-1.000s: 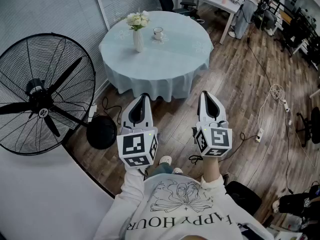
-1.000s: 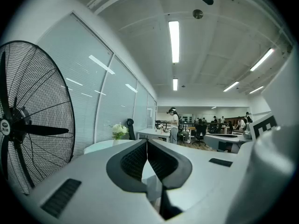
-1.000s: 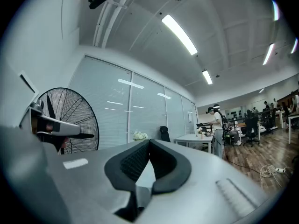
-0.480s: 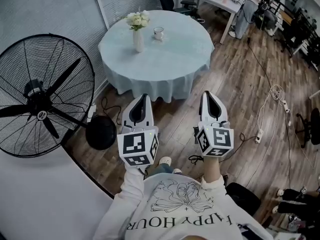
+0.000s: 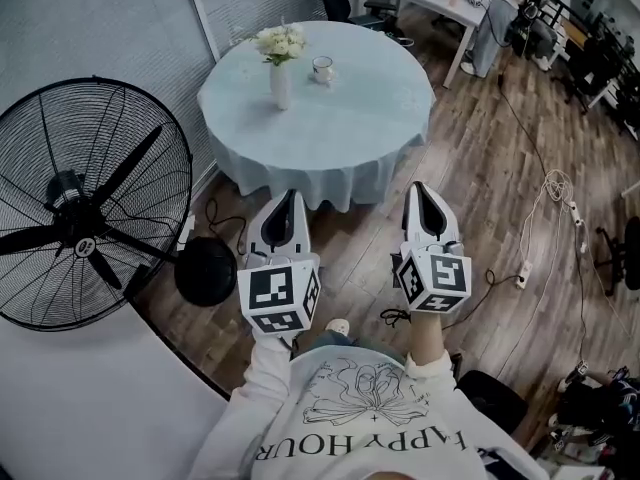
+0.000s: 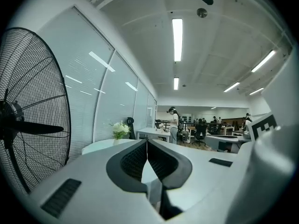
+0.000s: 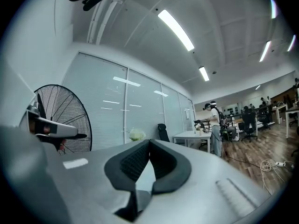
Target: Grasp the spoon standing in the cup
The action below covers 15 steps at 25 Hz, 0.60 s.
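The left tool (image 5: 287,198) and right tool (image 5: 418,188) had jaws pressed together on nothing, well apart from the round bench (image 5: 340,118); the cup (image 5: 322,66) stood there near a flower vase (image 5: 281,80), its spoon too small to discern; the shirt (image 5: 360,423) read "HAPPY HOUR".

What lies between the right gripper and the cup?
In the head view, only wooden floor and bare tablecloth separate the right gripper from the cup.
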Each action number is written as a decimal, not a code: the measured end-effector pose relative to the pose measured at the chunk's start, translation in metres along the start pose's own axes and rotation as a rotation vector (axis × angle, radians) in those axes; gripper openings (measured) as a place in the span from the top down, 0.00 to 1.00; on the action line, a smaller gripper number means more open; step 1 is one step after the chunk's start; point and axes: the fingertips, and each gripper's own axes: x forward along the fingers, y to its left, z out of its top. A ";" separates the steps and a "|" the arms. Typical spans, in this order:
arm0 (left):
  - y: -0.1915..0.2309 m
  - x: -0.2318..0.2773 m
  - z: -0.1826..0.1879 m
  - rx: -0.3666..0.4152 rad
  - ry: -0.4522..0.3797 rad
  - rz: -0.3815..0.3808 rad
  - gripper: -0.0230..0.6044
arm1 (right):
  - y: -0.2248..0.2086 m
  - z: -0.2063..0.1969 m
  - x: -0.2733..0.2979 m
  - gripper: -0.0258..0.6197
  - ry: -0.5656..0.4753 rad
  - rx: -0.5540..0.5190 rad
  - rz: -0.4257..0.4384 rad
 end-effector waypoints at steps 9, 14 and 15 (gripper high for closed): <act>0.019 0.013 -0.009 -0.012 0.017 0.009 0.95 | 0.005 -0.013 0.016 0.94 0.026 0.011 -0.004; 0.022 0.028 -0.011 -0.025 0.029 0.011 0.95 | 0.001 -0.017 0.031 0.94 0.046 0.008 -0.002; 0.023 0.033 -0.012 -0.027 0.030 0.011 0.95 | -0.001 -0.019 0.036 0.94 0.050 0.010 -0.003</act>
